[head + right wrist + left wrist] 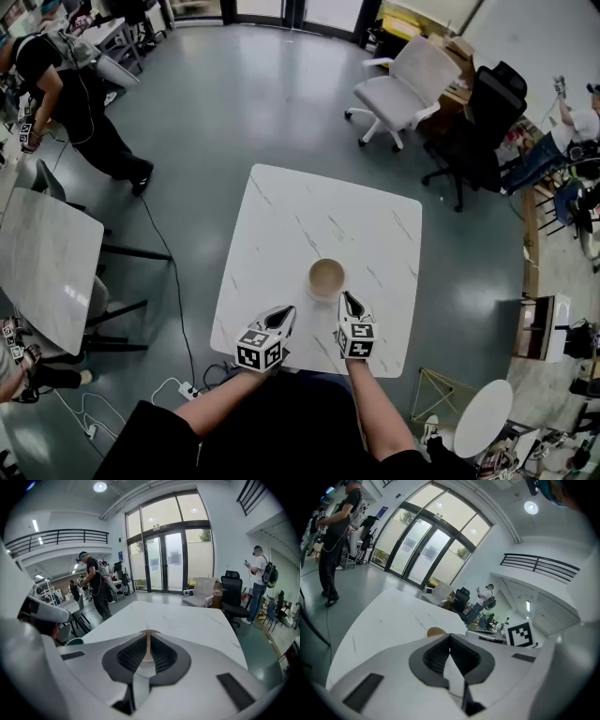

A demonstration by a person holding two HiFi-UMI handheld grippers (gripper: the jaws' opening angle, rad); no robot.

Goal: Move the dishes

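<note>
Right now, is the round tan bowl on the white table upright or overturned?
Upright: the round tan bowl shows its open hollow to the head view.

Bright even daylight from glass doors (171,562), ceiling spots, strong fisheye edges, dark vignette corners

In the left gripper view the left gripper (450,637) hides most of the bowl (436,631); only its tan rim shows.
</note>
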